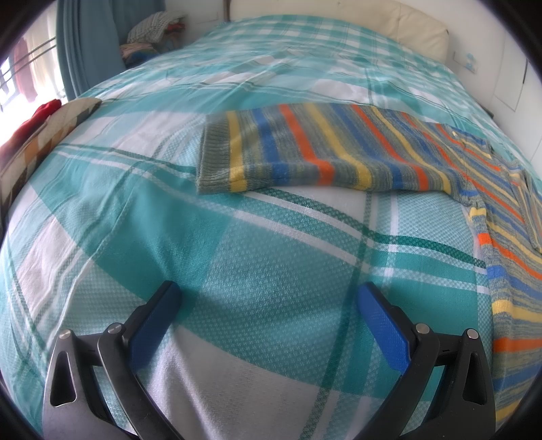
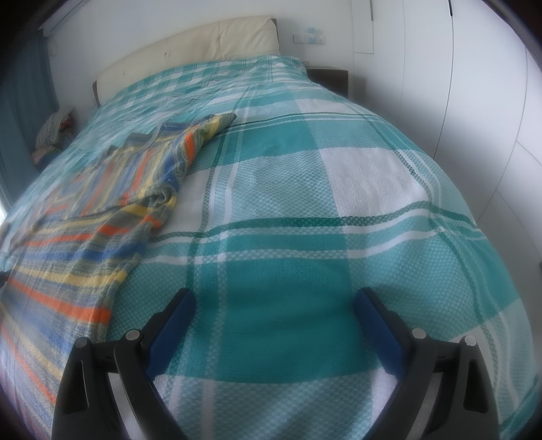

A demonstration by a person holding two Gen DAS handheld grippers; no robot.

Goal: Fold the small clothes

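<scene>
— Two grippers, both over the bed. How do the jaws stand?

— Spread wide on each, with nothing between them. The left gripper (image 1: 269,298) has black curved arms with blue flat pads, and only bedspread (image 1: 257,257) shows in its gap. The right gripper (image 2: 274,303) is the same build, over a solid teal square of the plaid.

— What is the cover like?

— Woven cotton by the look, a waffle-like texture, in big teal, pale aqua and white checks crossed by thin dark green lines. It lies fairly smooth, with some shallow creases.

— And the garment?

— One knitted striped sweater (image 1: 338,149), in grey-green, blue, orange and yellow bands with ribbed grey-green cuffs. It lies flat on the bedspread. In the left wrist view one sleeve stretches out ahead of the gripper, cuff to the left, and the body runs down the right edge of the picture. In the right wrist view the sweater (image 2: 101,210) lies to the left of the gripper, its other sleeve reaching up and away, a little rumpled at the armpit.

— Anything else?

— A padded cream headboard (image 2: 203,44) at the far end, smooth white cupboard doors (image 2: 457,84) on the right, and a heap of folded cloth (image 1: 152,30) by a blue curtain (image 1: 88,44).
</scene>
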